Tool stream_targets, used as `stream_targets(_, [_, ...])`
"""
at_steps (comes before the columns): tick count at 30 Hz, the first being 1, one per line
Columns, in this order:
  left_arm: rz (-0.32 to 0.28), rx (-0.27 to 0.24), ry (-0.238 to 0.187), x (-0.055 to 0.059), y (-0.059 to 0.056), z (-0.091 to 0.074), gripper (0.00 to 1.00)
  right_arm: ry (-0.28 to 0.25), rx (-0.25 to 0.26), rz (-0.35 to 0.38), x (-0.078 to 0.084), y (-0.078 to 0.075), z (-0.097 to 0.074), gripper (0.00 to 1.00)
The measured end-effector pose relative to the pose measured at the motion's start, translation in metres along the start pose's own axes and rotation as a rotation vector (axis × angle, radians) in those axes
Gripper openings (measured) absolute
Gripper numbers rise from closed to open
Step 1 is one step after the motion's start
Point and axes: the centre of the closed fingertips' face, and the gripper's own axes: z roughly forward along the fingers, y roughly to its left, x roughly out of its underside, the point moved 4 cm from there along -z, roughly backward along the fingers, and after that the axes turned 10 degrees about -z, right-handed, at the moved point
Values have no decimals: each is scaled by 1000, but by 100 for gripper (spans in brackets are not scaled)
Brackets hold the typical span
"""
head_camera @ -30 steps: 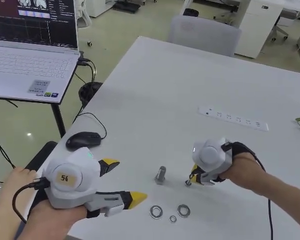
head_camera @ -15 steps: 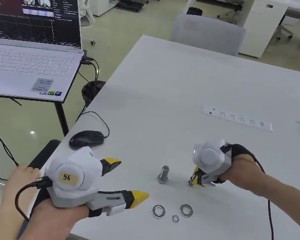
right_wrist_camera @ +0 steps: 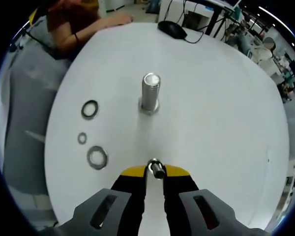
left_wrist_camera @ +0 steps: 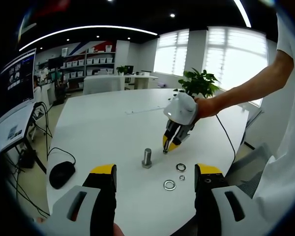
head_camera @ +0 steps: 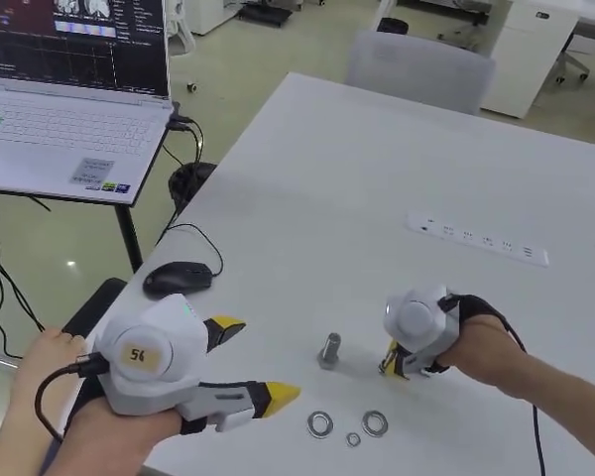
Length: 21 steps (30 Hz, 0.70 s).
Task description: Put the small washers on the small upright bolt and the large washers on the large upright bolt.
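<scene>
On the white table, your right gripper pinches the small bolt beside the upright large bolt. Your left gripper is held wide open near three washers.

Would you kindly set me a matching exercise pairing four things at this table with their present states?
Things:
1. large bolt
2. small bolt
3. mouse
4. left tool

States:
A. open, jaws wide apart
B. standing upright and free on the table
C. gripped between the jaws of the right tool
D. lying near the table's edge, cable attached

Pairs: 1-B, 2-C, 3-D, 4-A.
</scene>
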Motion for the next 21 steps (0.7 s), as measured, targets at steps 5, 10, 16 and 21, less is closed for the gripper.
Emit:
stream_targets(5, [0, 0, -1, 0, 0, 0, 64, 5, -6, -2, 2, 0, 4, 14])
stream_targets(10, [-1, 0, -1, 0, 0, 0, 64, 4, -9, 0, 2, 0, 3, 15])
stream_targets(16, [-1, -3, -2, 0, 1, -1, 64, -11, -2, 17, 0, 1, -2, 17])
stream_targets(21, [1, -4, -5, -1, 1, -2, 64, -37, 15, 46, 1, -2, -11, 20])
